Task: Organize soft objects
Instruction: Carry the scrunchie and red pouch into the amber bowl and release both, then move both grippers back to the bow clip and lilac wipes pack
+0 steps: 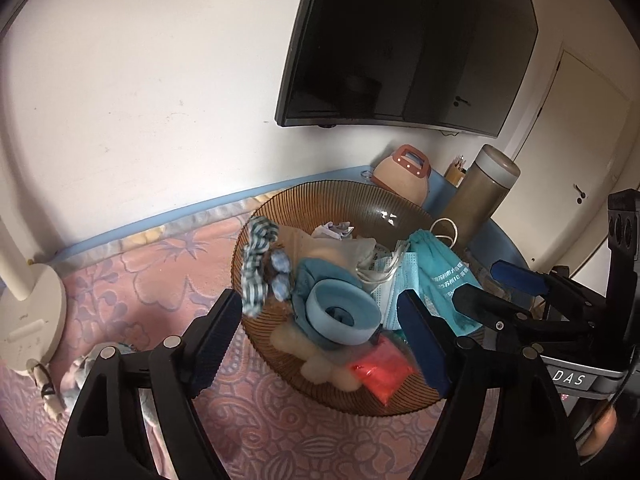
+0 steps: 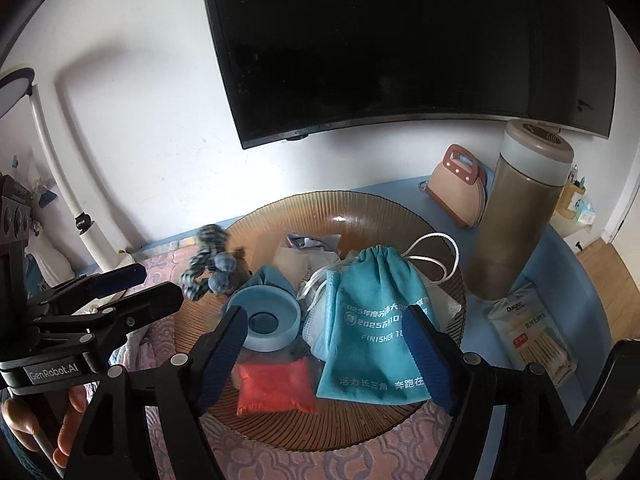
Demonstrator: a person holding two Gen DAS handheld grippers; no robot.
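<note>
A bowl of soft things on the table

The bowl (image 2: 400, 216) sits on the mat (image 1: 168, 280), the flask (image 2: 520, 220) to its right and the small bag (image 2: 456, 188) behind it. In the bowl, the drawstring pouch (image 2: 372, 320) lies on the right, the roll of tape (image 2: 272, 320) to its left, the packet (image 2: 276, 384) in front, and the striped bow (image 1: 256, 264) at the left rim. The lamp base (image 1: 32, 316) stands far left.

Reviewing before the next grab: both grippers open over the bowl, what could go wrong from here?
1. The teal drawstring pouch overlaps the face mask; its white cord loops near the mask's straps, so lifting one may drag the other.
2. The striped scrunchie drapes over the bowl rim and could slip out.
3. The left gripper and right gripper sit close and could collide.
</note>
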